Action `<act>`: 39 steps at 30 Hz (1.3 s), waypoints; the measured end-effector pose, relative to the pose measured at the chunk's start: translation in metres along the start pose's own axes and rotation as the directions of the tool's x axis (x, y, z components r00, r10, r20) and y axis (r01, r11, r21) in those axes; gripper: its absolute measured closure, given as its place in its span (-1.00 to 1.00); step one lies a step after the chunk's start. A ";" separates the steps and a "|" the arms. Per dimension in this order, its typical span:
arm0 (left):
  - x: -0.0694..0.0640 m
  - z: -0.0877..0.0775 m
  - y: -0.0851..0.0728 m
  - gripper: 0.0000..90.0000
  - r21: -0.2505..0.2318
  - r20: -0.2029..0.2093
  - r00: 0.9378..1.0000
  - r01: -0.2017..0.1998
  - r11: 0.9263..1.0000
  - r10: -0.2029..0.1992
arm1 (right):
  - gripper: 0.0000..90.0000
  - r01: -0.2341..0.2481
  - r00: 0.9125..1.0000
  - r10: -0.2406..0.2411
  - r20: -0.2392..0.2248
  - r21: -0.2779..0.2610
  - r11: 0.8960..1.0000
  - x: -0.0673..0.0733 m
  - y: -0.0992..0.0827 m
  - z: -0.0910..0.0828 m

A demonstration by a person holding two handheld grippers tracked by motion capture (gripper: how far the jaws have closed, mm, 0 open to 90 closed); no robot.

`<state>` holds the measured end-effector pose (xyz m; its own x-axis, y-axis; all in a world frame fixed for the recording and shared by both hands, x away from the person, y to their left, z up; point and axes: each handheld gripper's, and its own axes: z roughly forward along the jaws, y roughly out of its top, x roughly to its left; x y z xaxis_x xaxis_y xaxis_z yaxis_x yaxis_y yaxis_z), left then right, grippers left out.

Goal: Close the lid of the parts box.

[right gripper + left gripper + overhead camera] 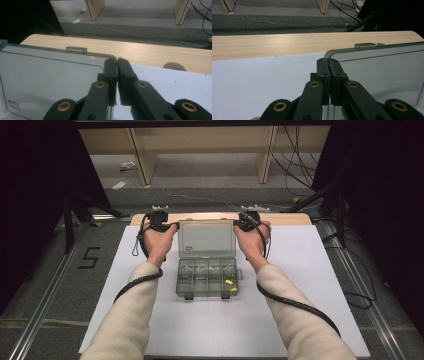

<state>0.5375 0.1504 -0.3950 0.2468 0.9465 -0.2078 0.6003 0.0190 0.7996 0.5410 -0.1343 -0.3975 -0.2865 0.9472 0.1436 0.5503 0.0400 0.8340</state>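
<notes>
A clear plastic compartment box (207, 279) lies mid-table with its lid (207, 238) swung up and back. Two small yellow pieces (230, 282) sit in its right-hand compartments. My left gripper (165, 226) is shut on the lid's left edge near the top corner; in the left gripper view its jaws (328, 62) pinch that edge, with the lid (382, 67) spreading to the right. My right gripper (245, 224) is shut on the lid's right edge; in the right gripper view (117, 62) the lid (50, 75) spreads left, with a small latch tab (76, 49) on its top rim.
The box rests on a white mat (310, 285) over a wooden tabletop (274, 45). Beyond the far edge are carpet, loose cables (300, 165) and wooden furniture legs (142, 162). Metal rails (45, 300) run along both sides of the table.
</notes>
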 end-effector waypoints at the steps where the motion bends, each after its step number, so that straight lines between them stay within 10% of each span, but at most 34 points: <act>1: -0.001 -0.001 0.000 0.96 -0.001 -0.003 1.000 -0.006 1.000 0.006 | 0.94 0.001 1.000 -0.001 -0.001 -0.003 1.000 0.000 0.000 -0.001; 39: -0.009 -0.022 -0.013 0.96 -0.074 -0.007 0.997 -0.071 0.995 0.071 | 0.94 0.024 0.999 -0.026 -0.037 -0.045 0.999 0.001 -0.008 -0.025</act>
<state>0.5114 0.1488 -0.3911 0.2832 0.9478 -0.1468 0.5235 -0.0245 0.8516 0.5168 -0.1410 -0.3910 -0.3297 0.9334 0.1416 0.5070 0.0485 0.8606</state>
